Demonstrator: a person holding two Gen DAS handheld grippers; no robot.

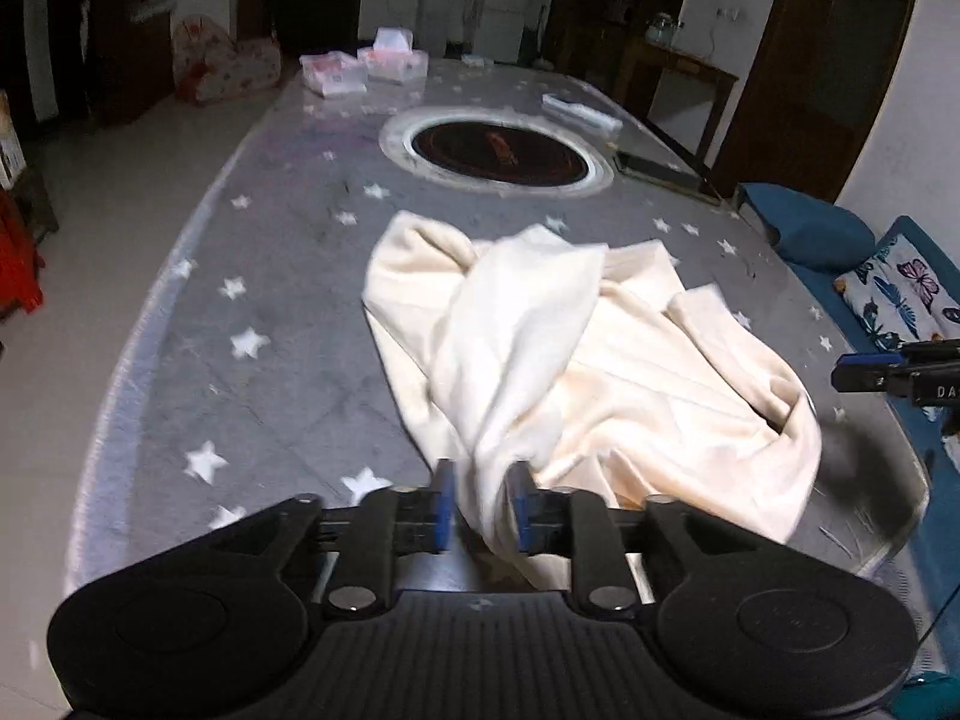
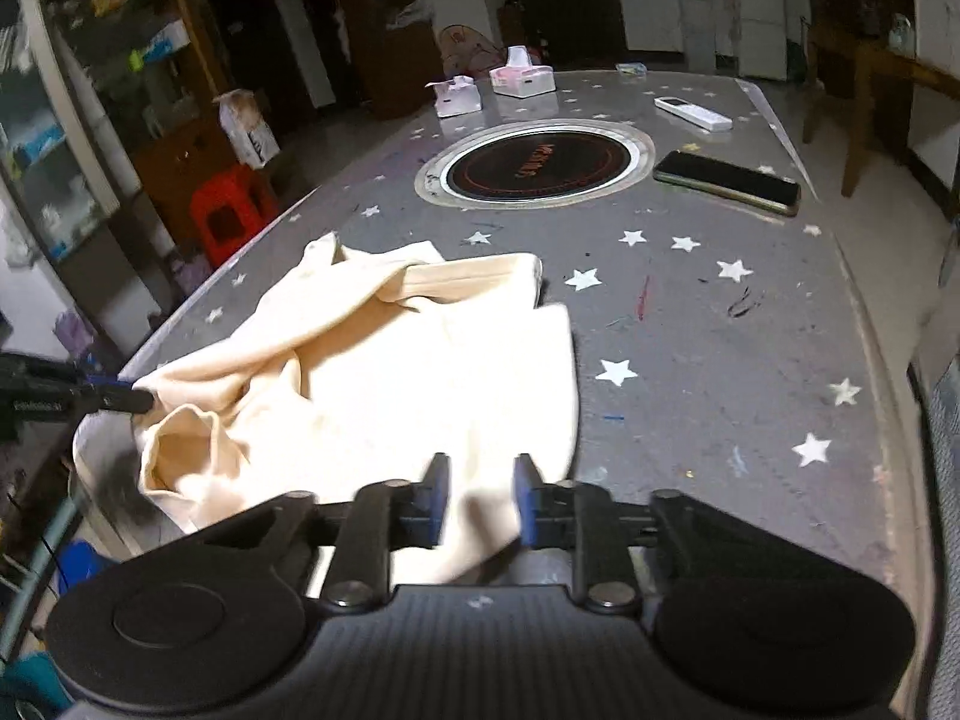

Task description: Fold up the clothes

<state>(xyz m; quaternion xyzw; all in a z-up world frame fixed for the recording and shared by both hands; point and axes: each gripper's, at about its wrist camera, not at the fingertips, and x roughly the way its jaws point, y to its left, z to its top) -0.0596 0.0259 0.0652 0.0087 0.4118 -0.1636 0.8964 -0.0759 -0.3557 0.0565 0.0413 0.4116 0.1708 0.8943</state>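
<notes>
While the cream garment (image 1: 540, 354) lies bunched mid-table (image 1: 270, 360), the left gripper (image 1: 483, 504) pinches a twist of it at the near edge, probably to lift and spread it. From the right wrist view, the right gripper (image 2: 477, 501) has cloth between its fingers, but I can't tell if it's actually clamped. Phone (image 2: 726, 181) and remote (image 2: 693, 113) sit far right, well apart.

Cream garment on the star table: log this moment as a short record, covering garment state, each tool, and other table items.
garment: cream garment, crumpled, unfolded, near table edge
left tool: fabric bunched between its fingers, apparently gripped
right tool: fingers apart, cloth lying between them, grip unclear
surface: grey star-patterned table
centre: round inset cooktop
other items: phone, white remote, tissue boxes
</notes>
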